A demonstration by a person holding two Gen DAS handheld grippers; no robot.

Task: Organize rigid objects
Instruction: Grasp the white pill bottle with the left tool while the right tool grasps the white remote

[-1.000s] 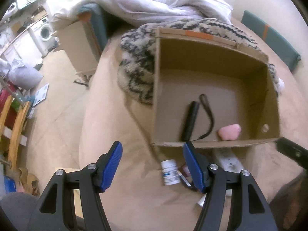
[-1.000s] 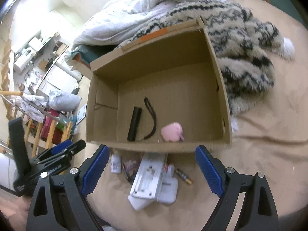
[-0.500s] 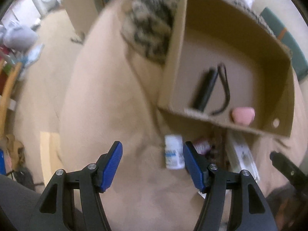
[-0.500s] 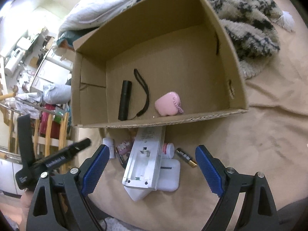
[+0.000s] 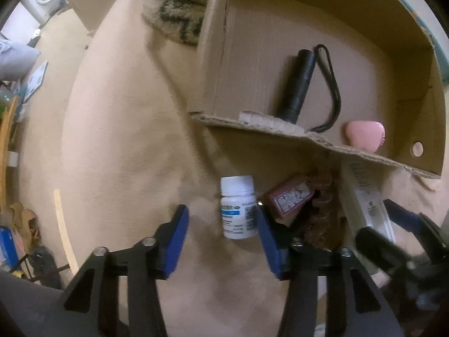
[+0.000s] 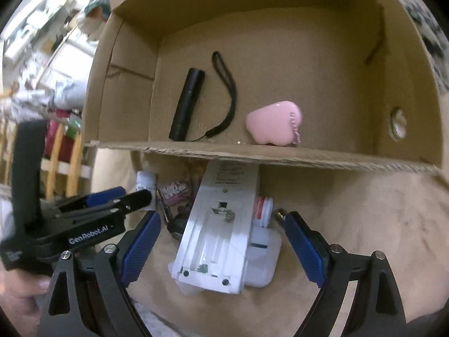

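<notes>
Both grippers have dropped in close since a second ago, and the carton now fills the upper half of each view. The left gripper [image 5: 221, 221] is spread wide and holds nothing; the white pill bottle [image 5: 239, 207] lies between its blue pads, its side touching or just short of the right-hand pad [image 5: 266, 233] and well clear of the other. The right gripper [image 6: 221, 241] is also wide open and empty, with the long white plastic device [image 6: 221, 236] lying between its pads, touching neither.

Count time — inside the cardboard box [image 6: 266, 158] are two things: one black flashlight [image 6: 187, 104] with a wrist strap, and one pink heart-shaped case [image 6: 273, 126] to its right, the two apart.

On the tan blanket [image 5: 118, 129] in front of the box: one white pill bottle with a blue-banded label, one pink printed packet [image 5: 290, 196], the one long white device resting on a flat white container [image 6: 263, 258], one small red-and-white bottle [image 6: 263, 207] just beside it, and what looks like one battery [image 6: 280, 214] by the right pad.

Writing — "GenRobot.AI" reads on the left gripper's black body in the right wrist view; the bottle label, packet and device print are too blurred to read.
</notes>
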